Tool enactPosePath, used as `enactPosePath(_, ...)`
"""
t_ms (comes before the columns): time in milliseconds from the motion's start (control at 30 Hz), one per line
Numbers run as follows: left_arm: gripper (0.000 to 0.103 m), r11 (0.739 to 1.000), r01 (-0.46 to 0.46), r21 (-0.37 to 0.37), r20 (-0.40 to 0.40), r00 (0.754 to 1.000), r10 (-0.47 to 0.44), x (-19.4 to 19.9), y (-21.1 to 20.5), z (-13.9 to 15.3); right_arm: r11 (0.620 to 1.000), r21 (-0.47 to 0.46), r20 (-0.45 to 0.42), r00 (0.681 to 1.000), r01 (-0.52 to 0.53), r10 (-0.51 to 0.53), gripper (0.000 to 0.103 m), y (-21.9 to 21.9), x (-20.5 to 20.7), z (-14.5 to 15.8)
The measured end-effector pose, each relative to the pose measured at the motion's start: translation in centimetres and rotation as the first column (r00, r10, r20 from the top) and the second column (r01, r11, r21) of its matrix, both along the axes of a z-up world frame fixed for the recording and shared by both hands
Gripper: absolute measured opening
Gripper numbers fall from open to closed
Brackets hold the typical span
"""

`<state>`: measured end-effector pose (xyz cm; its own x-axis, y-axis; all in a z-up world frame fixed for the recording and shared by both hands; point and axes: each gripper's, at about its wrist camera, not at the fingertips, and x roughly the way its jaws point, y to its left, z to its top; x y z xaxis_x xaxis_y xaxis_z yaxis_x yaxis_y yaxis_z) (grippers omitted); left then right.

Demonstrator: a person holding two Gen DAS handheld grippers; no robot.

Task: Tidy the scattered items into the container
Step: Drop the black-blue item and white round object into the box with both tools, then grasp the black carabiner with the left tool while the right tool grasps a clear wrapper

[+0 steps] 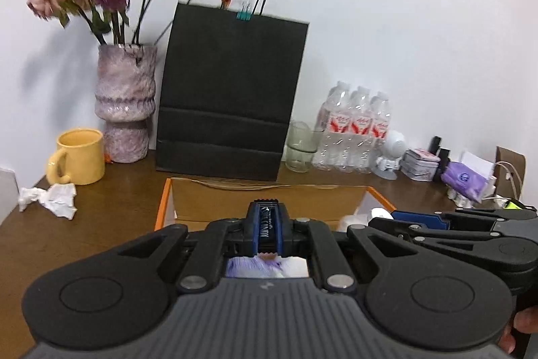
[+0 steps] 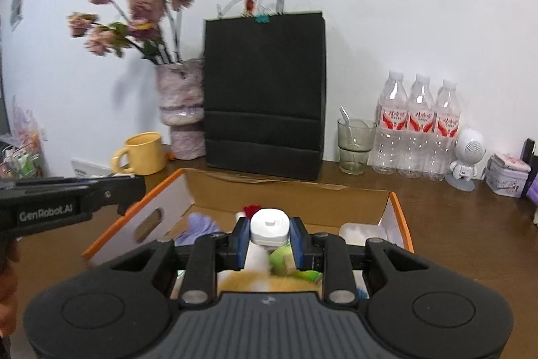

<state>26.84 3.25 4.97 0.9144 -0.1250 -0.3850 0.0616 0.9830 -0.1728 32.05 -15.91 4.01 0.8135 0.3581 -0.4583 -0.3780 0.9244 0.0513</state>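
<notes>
- The crumpled tissue (image 1: 48,199) lies on the wooden table (image 1: 111,211), well to the left of the left tongs (image 1: 267,226) and outside the cardboard box (image 1: 269,201); it looks like a stray item to fetch later.
- The left tongs are clenched on a thin dark candy packet (image 1: 267,229), which stands on edge between the pads, its top poking just past the tips.
- Straight ahead of and below these tongs sits the box, orange-edged, with its open mouth facing up. Below the pads a purple-and-white item (image 1: 265,268) already lies inside.
- To drop the packet well, I would bring the tips over a bare part of the box floor, past the near rim, and only then loosen the pads. A thin packet may cling to one pad, so open wide.
- The right tongs (image 2: 267,236) grasp a small white plastic device (image 2: 269,226) between blue pads, gripping its sides and holding it roughly upright.
- Beneath these tongs the box holds a green thing (image 2: 285,261) and a purple thing (image 2: 198,229); a white item (image 2: 359,232) lies to their right.
- The device looks hard and heavier than the packet, so lower it close to the contents before releasing.
- The two tongs sit near each other over the box; releasing one at a time avoids a knock.
</notes>
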Motion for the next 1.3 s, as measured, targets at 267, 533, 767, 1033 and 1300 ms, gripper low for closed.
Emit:
enactPosePath(267,0.01,1.0,-0.016,-0.001,-0.063,0.998,0.016,5.9,0.9,-3.0,0.999,-0.009,-0.062,0.997,0.04,-0.04,0.024,0.5,5.9,-3.0)
enactPosePath(533,0.09,0.999,-0.034,0.008,-0.071,0.997,0.034,7.0,1.0,-3.7,0.997,-0.044,-0.069,0.995,0.07,-0.073,0.089,0.5,7.4,-3.9)
enactPosePath(767,0.103,0.999,-0.054,0.004,-0.05,0.997,0.054,6.6,1.0,-3.1,0.995,-0.073,-0.063,0.995,0.069,-0.074,0.096,0.6,6.9,-3.3)
enactPosePath(1033,0.103,0.998,-0.053,0.016,-0.065,0.996,0.054,6.3,0.6,-3.1,0.994,-0.075,-0.078,0.993,0.079,-0.085,0.1,0.3,6.5,-3.1)
enactPosePath(1300,0.103,0.999,-0.034,0.026,-0.038,0.999,0.035,1.8,0.3,-1.9,0.996,-0.06,-0.059,0.996,0.066,-0.07,0.1,-1.4,2.7,-1.9)
